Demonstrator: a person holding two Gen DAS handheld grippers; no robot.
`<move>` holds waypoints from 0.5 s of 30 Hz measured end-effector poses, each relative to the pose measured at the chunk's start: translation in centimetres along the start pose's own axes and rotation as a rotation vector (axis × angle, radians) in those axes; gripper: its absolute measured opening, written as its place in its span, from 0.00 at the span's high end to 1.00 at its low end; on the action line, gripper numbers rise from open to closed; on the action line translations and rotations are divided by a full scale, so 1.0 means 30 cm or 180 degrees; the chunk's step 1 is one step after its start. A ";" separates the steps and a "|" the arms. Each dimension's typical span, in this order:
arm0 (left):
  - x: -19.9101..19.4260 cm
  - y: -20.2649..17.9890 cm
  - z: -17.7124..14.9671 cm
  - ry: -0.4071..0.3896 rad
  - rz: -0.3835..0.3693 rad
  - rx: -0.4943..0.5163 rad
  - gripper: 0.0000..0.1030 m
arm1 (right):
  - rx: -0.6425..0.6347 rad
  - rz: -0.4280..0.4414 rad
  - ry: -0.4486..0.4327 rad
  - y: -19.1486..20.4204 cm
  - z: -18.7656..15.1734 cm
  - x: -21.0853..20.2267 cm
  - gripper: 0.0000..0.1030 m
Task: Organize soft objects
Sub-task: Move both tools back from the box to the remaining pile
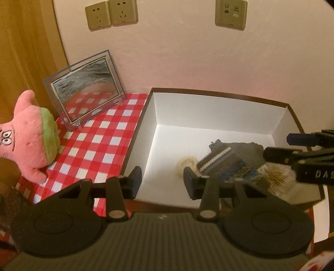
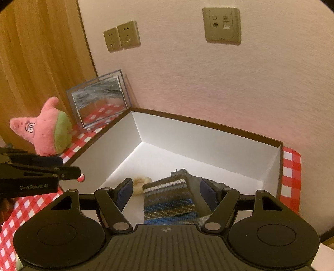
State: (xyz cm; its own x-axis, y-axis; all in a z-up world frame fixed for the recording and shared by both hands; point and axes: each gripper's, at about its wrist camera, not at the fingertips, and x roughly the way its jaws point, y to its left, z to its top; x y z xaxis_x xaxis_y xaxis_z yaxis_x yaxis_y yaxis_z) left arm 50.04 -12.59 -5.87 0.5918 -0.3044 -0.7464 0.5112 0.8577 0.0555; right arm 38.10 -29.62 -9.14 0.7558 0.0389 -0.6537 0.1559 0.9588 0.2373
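Where checkered cloth (image 1: 100,141) meets pink wall (image 1: 187,58), white box (image 2: 208,135) sits; both tools apart, empty.

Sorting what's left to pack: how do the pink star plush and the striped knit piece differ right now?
The pink star plush stands on the checked cloth, outside the box; the striped knit piece lies inside it. The plush is pink and green, stuffed; the knit is flat, brown, white and blue. Both are soft, and neither is gripped.

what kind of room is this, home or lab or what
Most likely a home or hotel room, not a lab: a red-checked tablecloth covers the table, a pink starfish plush toy and a clear picture frame sit by a wood panel, and gold wall sockets dot the wallpapered wall.
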 end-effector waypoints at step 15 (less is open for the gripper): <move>-0.282 0.083 -0.298 0.0126 0.0130 -0.0227 0.60 | -0.0041 0.0142 -0.0032 -0.003 -0.194 -0.301 0.31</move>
State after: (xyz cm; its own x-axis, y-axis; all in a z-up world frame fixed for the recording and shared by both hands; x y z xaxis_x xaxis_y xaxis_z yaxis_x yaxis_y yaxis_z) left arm 40.73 -4.17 -5.36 0.5855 -0.2532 -0.7701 0.4407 0.8968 0.0402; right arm 27.55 -28.42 -7.43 0.7682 0.0790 -0.6353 0.1137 0.9598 0.2568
